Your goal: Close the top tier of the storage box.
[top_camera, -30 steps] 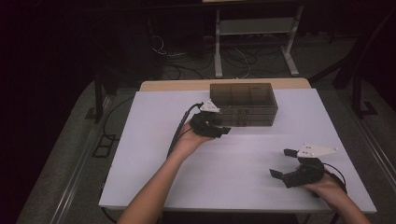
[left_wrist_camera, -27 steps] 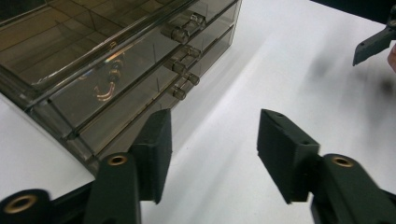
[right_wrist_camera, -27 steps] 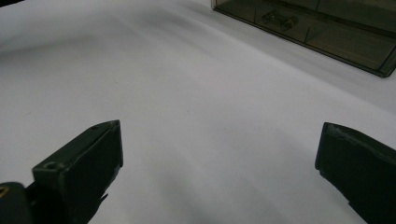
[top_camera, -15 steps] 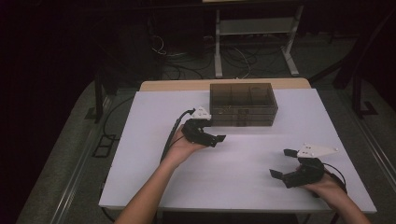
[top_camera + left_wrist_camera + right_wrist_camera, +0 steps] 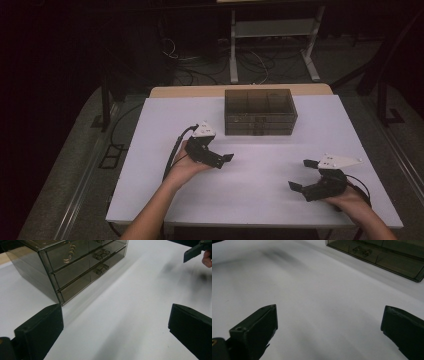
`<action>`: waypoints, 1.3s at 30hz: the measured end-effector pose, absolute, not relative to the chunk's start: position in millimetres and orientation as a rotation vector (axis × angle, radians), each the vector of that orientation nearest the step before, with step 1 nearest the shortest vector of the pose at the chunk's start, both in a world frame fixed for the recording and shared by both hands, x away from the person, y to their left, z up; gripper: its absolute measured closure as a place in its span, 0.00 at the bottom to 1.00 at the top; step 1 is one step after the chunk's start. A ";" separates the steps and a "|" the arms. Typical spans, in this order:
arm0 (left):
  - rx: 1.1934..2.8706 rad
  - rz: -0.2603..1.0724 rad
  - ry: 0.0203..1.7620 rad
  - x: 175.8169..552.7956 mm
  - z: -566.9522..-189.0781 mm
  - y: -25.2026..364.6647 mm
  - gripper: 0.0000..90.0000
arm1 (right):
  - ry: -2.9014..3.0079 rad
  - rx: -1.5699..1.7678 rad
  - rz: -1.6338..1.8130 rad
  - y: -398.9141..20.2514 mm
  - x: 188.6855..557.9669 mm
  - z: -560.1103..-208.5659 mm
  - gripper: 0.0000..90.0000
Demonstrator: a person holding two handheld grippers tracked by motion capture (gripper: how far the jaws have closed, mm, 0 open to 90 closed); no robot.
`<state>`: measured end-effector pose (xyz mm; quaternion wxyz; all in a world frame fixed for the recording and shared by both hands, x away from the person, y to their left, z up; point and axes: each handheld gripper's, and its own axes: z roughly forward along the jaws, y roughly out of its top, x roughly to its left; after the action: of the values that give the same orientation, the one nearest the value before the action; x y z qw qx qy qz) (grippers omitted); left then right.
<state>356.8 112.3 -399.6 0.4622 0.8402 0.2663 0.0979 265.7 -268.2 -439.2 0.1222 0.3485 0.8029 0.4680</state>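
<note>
Your drawer box (image 5: 259,112) sits at the table's (image 5: 150,200) far edge, centre; its contents are too dark to make out from the high view. Your L gripper view cuts off the box's top and right side, but shows three stacked drawers w/ handles (image 5: 101,254). L gripper (image 5: 220,159) is near the box, front-left of it; its jaws have just been opening, now wide, nothing betw. them. R gripper (image 5: 303,175) is well apart, wide, empty; its view catches a box corner (image 5: 387,255).
</note>
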 end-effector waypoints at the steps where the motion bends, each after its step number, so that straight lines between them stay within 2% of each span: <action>1: 2.064 0.242 0.652 355.3 -399.9 113.9 0.00 | 2.342 1.018 1.366 -268.2 265.7 -439.3 0.00; 9: 2.045 0.217 0.651 342.8 -405.5 127.5 0.00 | 2.343 1.019 1.366 -268.3 265.8 -439.4 0.00; 39: 1.975 0.265 0.699 299.3 -427.0 186.5 0.00 | 2.342 1.019 1.359 -267.9 266.2 -439.9 0.00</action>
<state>299.3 186.5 -427.0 0.4923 0.8141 0.2879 0.1093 266.2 -267.9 -439.9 0.1240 0.3494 0.8033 0.4661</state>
